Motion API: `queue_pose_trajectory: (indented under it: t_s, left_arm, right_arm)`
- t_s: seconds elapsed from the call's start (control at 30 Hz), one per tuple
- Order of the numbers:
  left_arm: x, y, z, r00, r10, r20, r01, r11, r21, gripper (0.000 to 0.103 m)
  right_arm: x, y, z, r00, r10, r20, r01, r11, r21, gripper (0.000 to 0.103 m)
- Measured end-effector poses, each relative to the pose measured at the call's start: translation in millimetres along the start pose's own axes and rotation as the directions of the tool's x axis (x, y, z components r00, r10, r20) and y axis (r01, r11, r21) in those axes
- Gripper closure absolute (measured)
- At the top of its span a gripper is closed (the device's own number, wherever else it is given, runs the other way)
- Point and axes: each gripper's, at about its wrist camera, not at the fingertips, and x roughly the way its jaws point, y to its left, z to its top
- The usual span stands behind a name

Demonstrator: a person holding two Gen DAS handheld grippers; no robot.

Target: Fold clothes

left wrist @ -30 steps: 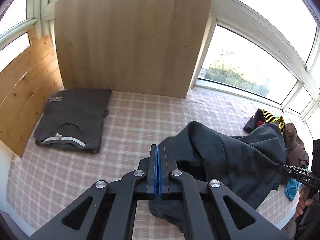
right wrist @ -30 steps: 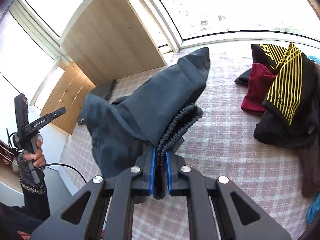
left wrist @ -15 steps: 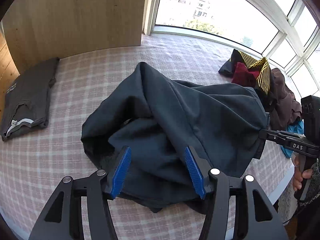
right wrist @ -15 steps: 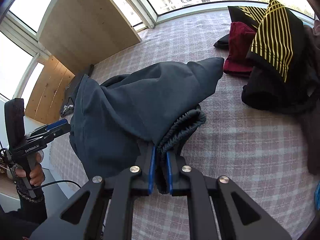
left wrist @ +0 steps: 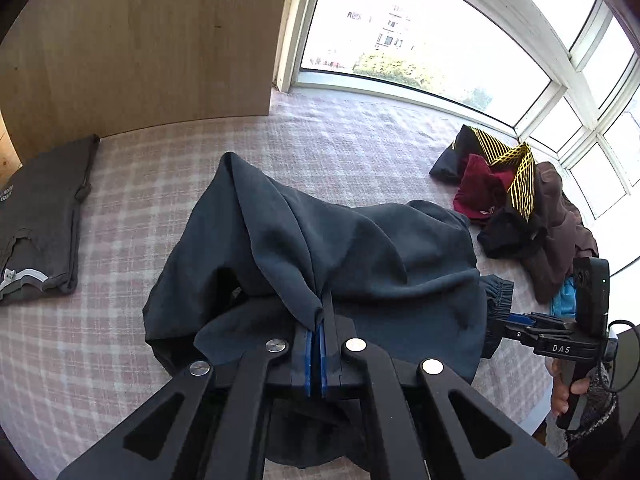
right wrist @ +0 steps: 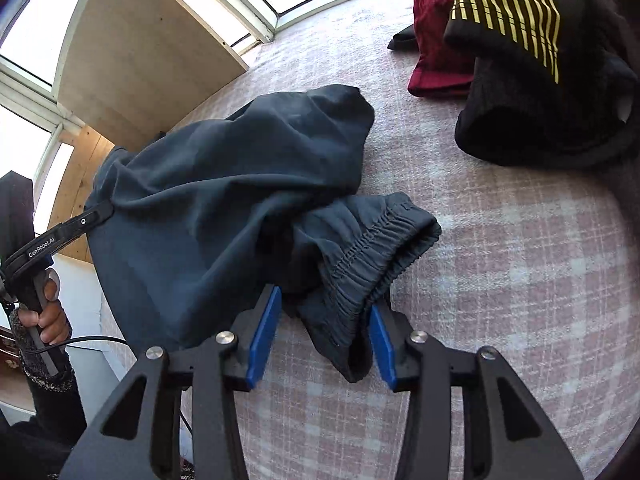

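Observation:
A dark blue garment (left wrist: pixel 360 256) with an elastic waistband (right wrist: pixel 372 248) lies crumpled on the checked tablecloth (left wrist: pixel 140 168). My left gripper (left wrist: pixel 316 320) is shut on a fold of its fabric near the front edge. In the right wrist view my right gripper (right wrist: pixel 322 328) stands open, its blue pads (right wrist: pixel 262 320) on either side of the waistband without pinching it. The left gripper (right wrist: pixel 96 214) shows at the garment's far left edge. The right gripper (left wrist: pixel 510 320) shows beside the waistband in the left wrist view.
A folded grey T-shirt (left wrist: pixel 40 216) lies at the far left. A pile of unfolded clothes (left wrist: pixel 520 200), black, dark red and yellow-striped, sits at the right by the windows. A wooden board (left wrist: pixel 140 40) stands at the back. A person's hand (right wrist: pixel 48 320) holds the left gripper's handle.
My left gripper opened half a second ago and has shut again on a fold of the garment. My right gripper has let go of the waistband, and the garment has sunk onto the table.

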Motion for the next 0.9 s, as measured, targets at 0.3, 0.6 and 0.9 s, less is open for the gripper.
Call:
queue_pose_trajectory:
  t_s: [0.3, 0.6, 0.9]
  left_arm:
    - [-120.9, 149.7, 3.1, 0.946, 0.264, 0.19, -0.207, 0.939, -0.275, 0.101]
    - [-116.6, 224.7, -51.4, 0.88, 0.475, 0.0, -0.456, 0.844, -0.283, 0.096]
    - [-111.8, 181.4, -93.9, 0.729, 0.684, -0.017, -0.68, 0.727, 0.097, 0.065]
  right_arm:
    - [-106.3, -17.0, 17.1, 0.964, -0.114, 0.239, 0.097, 0.992, 0.079, 0.095]
    - [-196.1, -49.3, 34.9, 0.816, -0.501, 0.288, 0.465, 0.865, 0.189, 0.079]
    - [-155.2, -15.8, 14.1, 0.899, -0.393, 0.194, 0.392, 0.919, 0.047, 0.067]
